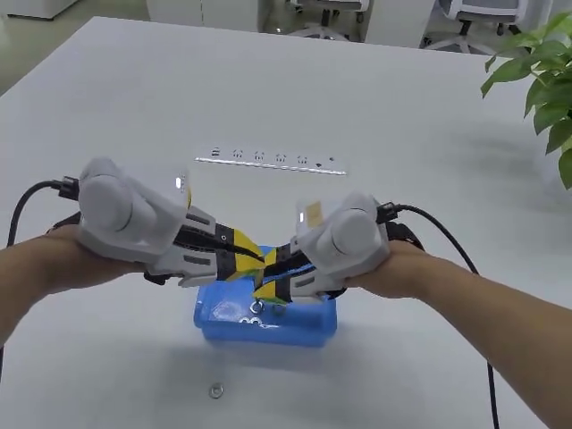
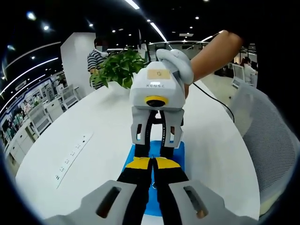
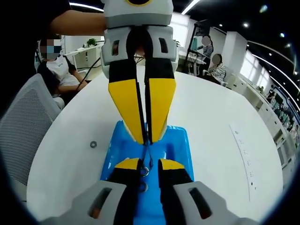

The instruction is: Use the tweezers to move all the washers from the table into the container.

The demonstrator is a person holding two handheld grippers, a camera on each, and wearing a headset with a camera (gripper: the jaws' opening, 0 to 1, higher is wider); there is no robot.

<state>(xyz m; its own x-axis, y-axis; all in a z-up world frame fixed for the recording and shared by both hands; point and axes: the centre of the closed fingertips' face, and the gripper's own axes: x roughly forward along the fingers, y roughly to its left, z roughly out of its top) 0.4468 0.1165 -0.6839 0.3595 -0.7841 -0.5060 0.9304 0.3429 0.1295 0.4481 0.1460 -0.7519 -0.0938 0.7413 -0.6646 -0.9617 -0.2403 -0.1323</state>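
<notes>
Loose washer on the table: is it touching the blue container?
Apart. Head view shows bare table between the washer and the container; right gripper view agrees.

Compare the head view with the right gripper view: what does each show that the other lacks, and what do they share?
Head view: the person's left hand and right hand wrapped round the gripper bodies, seen from above.
Right gripper view: the tweezers clamped in the left gripper, a washer by their tips, a mesh chair and seated people.
Shared: the blue container, a loose washer on the table, the power strip and the right gripper.
</notes>
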